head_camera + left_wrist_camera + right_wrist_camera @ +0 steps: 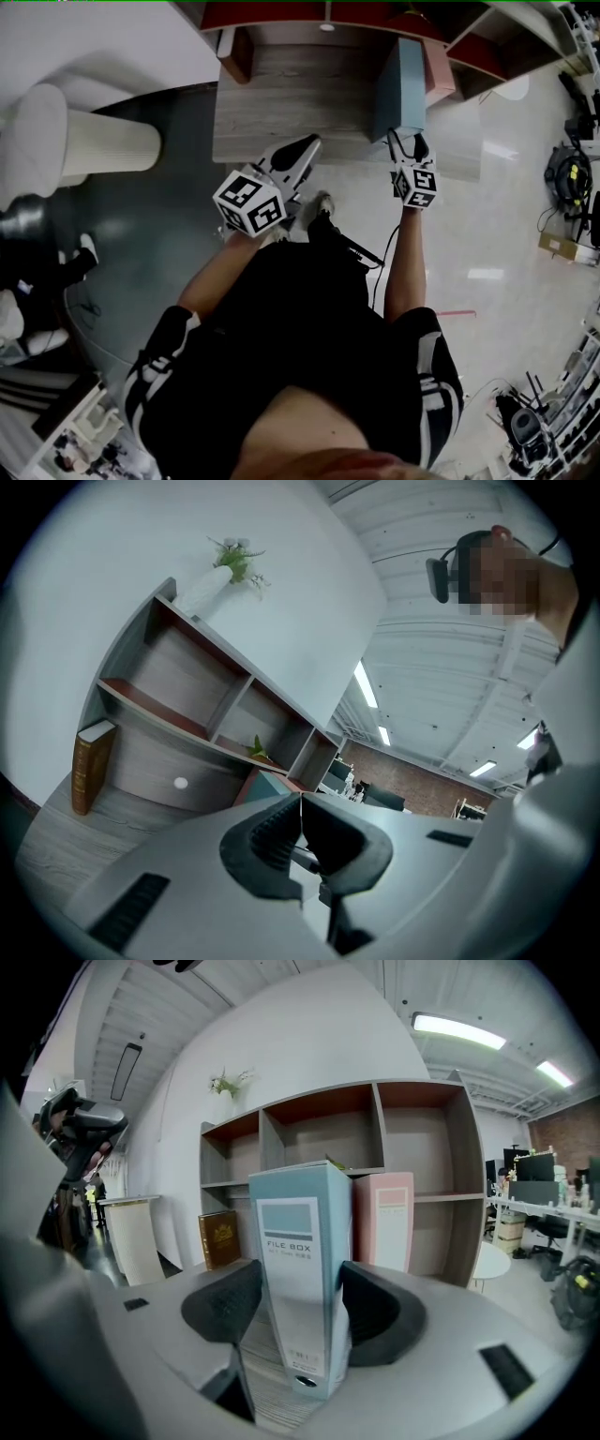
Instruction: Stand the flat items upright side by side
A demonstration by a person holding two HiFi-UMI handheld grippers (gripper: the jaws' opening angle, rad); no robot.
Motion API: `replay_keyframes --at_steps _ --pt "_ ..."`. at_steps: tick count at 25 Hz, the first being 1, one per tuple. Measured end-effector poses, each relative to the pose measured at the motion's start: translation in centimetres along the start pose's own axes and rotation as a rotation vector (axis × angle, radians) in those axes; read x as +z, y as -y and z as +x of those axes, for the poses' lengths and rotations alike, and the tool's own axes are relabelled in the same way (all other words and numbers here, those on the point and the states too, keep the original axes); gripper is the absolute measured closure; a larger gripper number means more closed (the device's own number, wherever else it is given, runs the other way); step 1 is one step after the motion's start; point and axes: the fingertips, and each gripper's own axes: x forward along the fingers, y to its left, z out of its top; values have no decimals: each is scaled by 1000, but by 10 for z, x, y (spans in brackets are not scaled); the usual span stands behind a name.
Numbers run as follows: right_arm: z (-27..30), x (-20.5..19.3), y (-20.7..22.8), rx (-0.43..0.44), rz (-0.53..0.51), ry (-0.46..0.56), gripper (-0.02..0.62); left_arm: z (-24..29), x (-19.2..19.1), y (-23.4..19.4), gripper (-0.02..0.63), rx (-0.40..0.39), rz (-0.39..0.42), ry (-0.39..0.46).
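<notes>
While my right gripper point(409, 141) holds its jaws clamped on the spine of the blue file box point(300, 1269), upright on the counter point(281, 94) just beside the pink file box point(382, 1218), the left gripper point(302, 803) hangs closed and empty. I judge the step as seating blue against pink; next I must let go without tipping it.

Upright blue file box point(298, 1260) in gripper point(300, 1290)

Wooden shelf unit point(323, 1133) stands against the white wall, a small green sprig point(230, 1081) on top. Ribbed white cylinder point(108, 142) sits left of it, strip lights point(459, 1030) glowing overhead.
</notes>
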Motion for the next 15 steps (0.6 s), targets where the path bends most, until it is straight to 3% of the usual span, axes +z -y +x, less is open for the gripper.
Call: replay_keyframes --at_steps 15 --pt "45 19 48 -166 -1 3 330 36 0 -20 581 61 -16 -14"
